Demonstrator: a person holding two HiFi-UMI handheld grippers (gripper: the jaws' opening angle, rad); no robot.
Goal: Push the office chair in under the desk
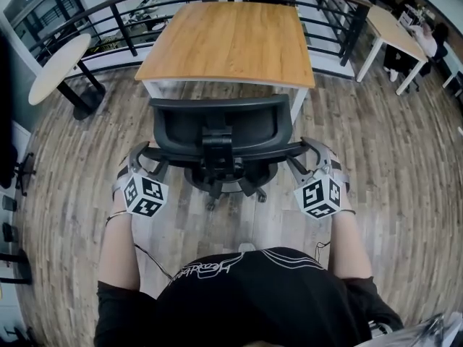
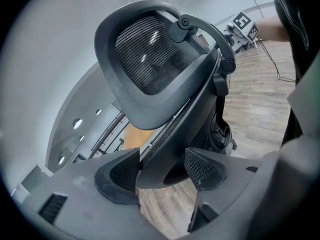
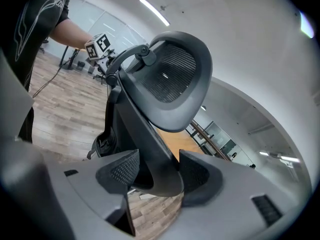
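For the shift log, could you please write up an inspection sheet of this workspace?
Surface: desk, wooden top bare.
Job's things: office chair stands before the desk, not yet under it.
Clutter: nothing seen.
Grippers: left tool and right tool each shut on the chair's back frame.
Cables: thin cable trails back from the left tool.
Surroundings: plank floor, railing behind the desk, round table at left.
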